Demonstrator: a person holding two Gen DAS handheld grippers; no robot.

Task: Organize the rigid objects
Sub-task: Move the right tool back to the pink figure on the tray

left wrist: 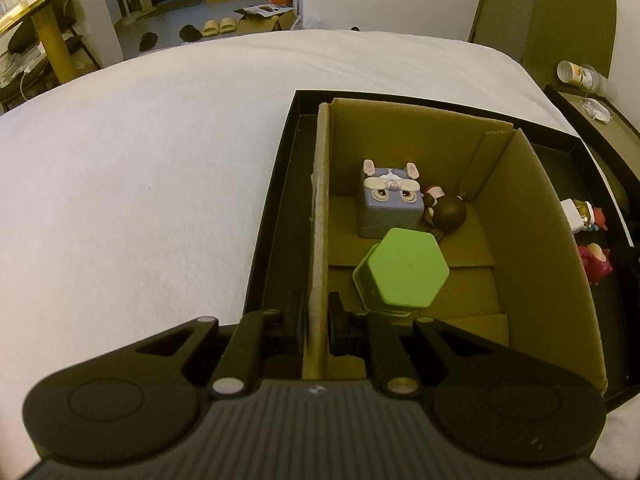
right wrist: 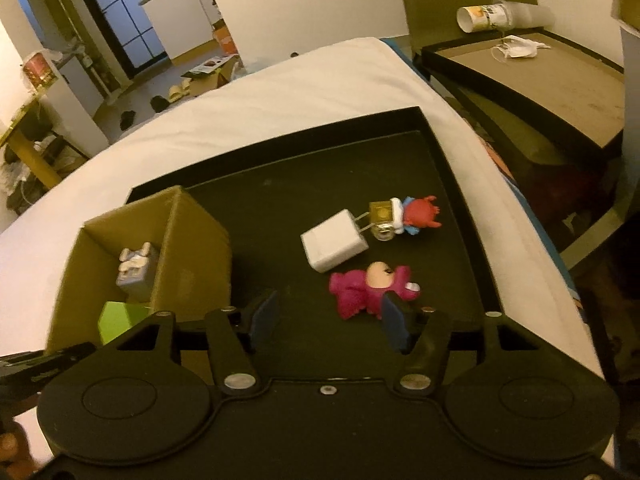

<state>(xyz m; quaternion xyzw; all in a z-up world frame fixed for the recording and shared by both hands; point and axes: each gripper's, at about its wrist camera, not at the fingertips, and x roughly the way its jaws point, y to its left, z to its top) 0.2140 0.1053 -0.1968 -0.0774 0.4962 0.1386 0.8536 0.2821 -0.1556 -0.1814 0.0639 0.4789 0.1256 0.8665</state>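
Since the pink figurine (right wrist: pixel 362 290) lies on its side on the black tray (right wrist: pixel 460 184), just past the right gripper (right wrist: pixel 330 322) and a bit right of centre, that's the hand nearer to it. Its long axis runs roughly left to right, across the blue pads, which stand apart with nothing between them. It looks like hard, glossy plastic, lumpy and rounded. The white charger block (right wrist: pixel 334 246) just beyond is smooth and boxy. The left gripper (left wrist: pixel 314 326) is pinched shut on the near-left wall of the cardboard box (left wrist: pixel 536 216), steadying it.
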